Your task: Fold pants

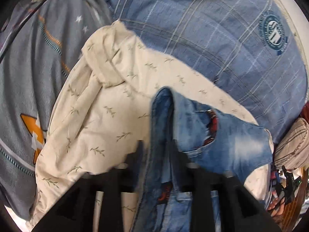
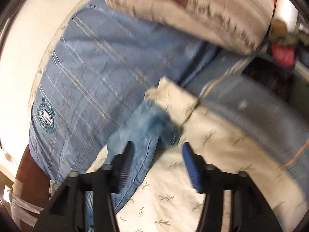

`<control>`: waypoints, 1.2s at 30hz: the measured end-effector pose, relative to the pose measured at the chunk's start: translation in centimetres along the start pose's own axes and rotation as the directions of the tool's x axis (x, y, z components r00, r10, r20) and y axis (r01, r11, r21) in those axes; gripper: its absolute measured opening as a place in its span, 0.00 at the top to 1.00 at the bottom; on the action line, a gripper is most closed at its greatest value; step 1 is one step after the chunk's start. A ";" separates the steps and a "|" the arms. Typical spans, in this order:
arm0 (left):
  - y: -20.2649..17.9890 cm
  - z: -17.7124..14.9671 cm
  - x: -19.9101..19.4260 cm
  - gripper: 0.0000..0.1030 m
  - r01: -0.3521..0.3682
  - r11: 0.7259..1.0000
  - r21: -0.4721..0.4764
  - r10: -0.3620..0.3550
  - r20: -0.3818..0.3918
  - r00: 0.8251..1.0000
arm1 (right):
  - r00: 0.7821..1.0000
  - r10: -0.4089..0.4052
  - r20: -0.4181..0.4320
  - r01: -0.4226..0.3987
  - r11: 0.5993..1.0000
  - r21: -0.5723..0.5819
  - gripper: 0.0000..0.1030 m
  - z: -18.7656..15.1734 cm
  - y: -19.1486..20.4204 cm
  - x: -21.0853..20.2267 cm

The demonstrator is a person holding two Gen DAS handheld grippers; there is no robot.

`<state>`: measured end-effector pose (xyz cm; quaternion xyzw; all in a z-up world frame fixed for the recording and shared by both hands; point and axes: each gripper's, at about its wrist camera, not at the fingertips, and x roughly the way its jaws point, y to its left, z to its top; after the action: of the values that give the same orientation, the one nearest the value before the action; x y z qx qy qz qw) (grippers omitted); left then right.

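While jeans (image 1: 227, 141) lie bunched on cream leaf-print sheet (image 1: 92, 123), left gripper (image 1: 157, 147) has denim fold between half-parted jaws, grip uncertain. Right gripper (image 2: 157, 150) apart, empty; denim just ahead-left, long axis running far.

A cream leaf-print cloth (image 1: 92, 116) overlaps a blue plaid sheet (image 1: 212, 29) bearing a round teal emblem (image 1: 273, 31). A grey star-print blanket (image 1: 29, 67) adjoins the cloth. A striped pillow (image 2: 193, 9) lies at the sheet's far edge.

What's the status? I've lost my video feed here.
Left tool shut on jeans, fabric bunched between its fingers. Right tool open, empty, jeans leg just ahead. Jeans unfolded on cream leaf-print cloth. Nothing blocking.
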<state>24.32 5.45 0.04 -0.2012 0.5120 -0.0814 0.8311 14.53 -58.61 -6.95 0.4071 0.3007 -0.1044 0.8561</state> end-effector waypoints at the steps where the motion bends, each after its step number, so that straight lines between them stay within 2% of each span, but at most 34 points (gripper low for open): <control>1: -0.7 -0.2 0.3 0.54 -0.004 1.000 0.017 0.004 0.002 1.000 | 1.000 -0.001 0.008 0.001 1.000 0.004 0.39 0.3 -0.3 -0.6; 2: -0.9 -0.4 0.7 0.52 -0.008 0.999 0.031 0.008 -0.003 1.000 | 1.000 -0.003 0.017 0.003 1.000 0.008 0.34 0.7 -0.3 -0.8; 4: -2.2 -0.7 2.6 0.52 -0.018 0.998 0.066 0.021 -0.044 0.999 | 1.000 0.009 -0.012 -0.009 1.000 0.019 0.29 1.3 -1.1 -0.5; 8: -3.2 -0.3 6.8 0.53 -0.043 0.996 0.081 0.052 -0.112 0.992 | 0.997 0.003 -0.074 0.000 0.999 0.047 0.29 0.8 -0.6 3.4; 12: -3.4 0.7 9.1 0.54 -0.057 0.997 0.056 0.063 -0.120 0.991 | 0.993 0.013 -0.117 -0.008 0.999 0.046 0.32 0.5 -0.1 8.1; 13: -3.6 1.0 9.3 0.57 -0.058 0.997 0.060 0.065 -0.122 0.990 | 0.991 0.025 -0.132 -0.018 0.998 0.054 0.46 0.4 0.1 9.2; 14: -3.8 1.2 9.5 0.73 -0.053 0.997 0.065 0.061 -0.129 0.990 | 0.991 0.025 -0.132 -0.018 0.998 0.059 0.70 0.3 0.2 9.6; 15: -4.1 1.4 9.6 0.86 -0.043 0.997 0.066 0.052 -0.141 0.989 | 0.992 0.014 -0.126 -0.006 0.998 0.061 0.80 0.4 0.3 10.0; 16: -4.3 1.6 9.4 0.86 -0.050 0.997 0.065 0.059 -0.143 0.988 | 0.994 0.024 -0.104 -0.018 0.998 0.062 0.86 0.9 0.6 9.7; 17: -4.5 1.8 8.9 0.86 -0.045 0.997 0.066 0.053 -0.123 0.991 | 0.998 0.041 -0.038 -0.039 0.998 0.043 0.91 1.4 1.2 8.5; 19: -4.9 2.0 8.6 0.87 -0.054 0.995 0.081 0.061 -0.086 0.994 | 0.993 0.080 0.084 -0.073 0.993 -0.088 0.91 1.7 3.7 5.3; 21: -5.0 2.1 10.0 0.87 -0.107 0.990 0.089 0.114 -0.088 0.990 | 0.988 0.025 0.153 0.010 0.975 -0.222 0.91 1.0 5.7 3.9; 22: -4.9 2.1 11.2 0.88 -0.128 0.988 0.088 0.137 -0.112 0.984 | 0.991 -0.037 0.126 0.068 0.966 -0.251 0.89 0.9 5.7 4.9; 23: -4.8 1.8 12.7 0.88 -0.136 0.988 0.076 0.146 -0.148 0.978 | 0.992 -0.103 0.067 0.115 0.968 -0.222 0.85 0.9 4.5 6.5; 24: -4.8 1.8 12.9 0.88 -0.136 0.988 0.071 0.144 -0.123 0.982 | 0.989 -0.149 0.011 0.149 0.974 -0.171 0.85 0.9 2.9 7.9; 25: -5.0 1.9 12.7 0.88 -0.140 0.987 0.081 0.149 -0.115 0.982 | 0.980 -0.187 -0.061 0.181 0.979 -0.094 0.78 0.7 0.7 9.3; 26: -5.2 2.0 12.5 0.88 -0.142 0.986 0.092 0.152 -0.120 0.981 | 0.980 -0.181 -0.077 0.177 0.983 -0.054 0.74 0.5 -0.3 9.5; 27: -5.1 2.1 12.3 0.88 -0.135 0.987 0.092 0.146 -0.127 0.981 | 0.988 -0.140 -0.061 0.140 0.990 -0.006 0.71 0.2 -1.3 9.0; 28: -4.8 2.2 11.9 0.88 -0.125 0.988 0.086 0.136 -0.135 0.981 | 0.992 -0.118 -0.034 0.119 0.993 0.019 0.63 0.1 -1.6 8.1; 29: -4.3 2.3 11.2 0.88 -0.110 0.991 0.072 0.119 -0.139 0.983 | 0.992 -0.121 -0.020 0.122 0.992 0.026 0.60 0.1 -1.7 7.5; 32: -2.8 2.7 8.2 0.88 -0.098 0.994 0.041 0.101 -0.087 0.991 | 0.993 -0.118 0.019 0.117 0.993 0.025 0.59 0.6 -1.7 4.3; 34: -1.7 3.4 6.9 0.84 -0.092 0.996 -0.002 0.092 -0.072 0.993 | 0.992 -0.119 0.046 0.118 0.993 0.008 0.54 1.4 -1.5 2.4; 36: -0.5 4.2 6.0 0.72 -0.057 0.994 -0.088 0.050 -0.084 0.995 | 0.990 -0.126 0.065 0.126 0.992 -0.003 0.46 2.1 -1.1 1.1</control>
<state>30.85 4.02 -3.05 -0.2213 0.5541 -0.0441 0.8013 15.85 -60.89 -7.26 0.3806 0.2984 -0.1703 0.8586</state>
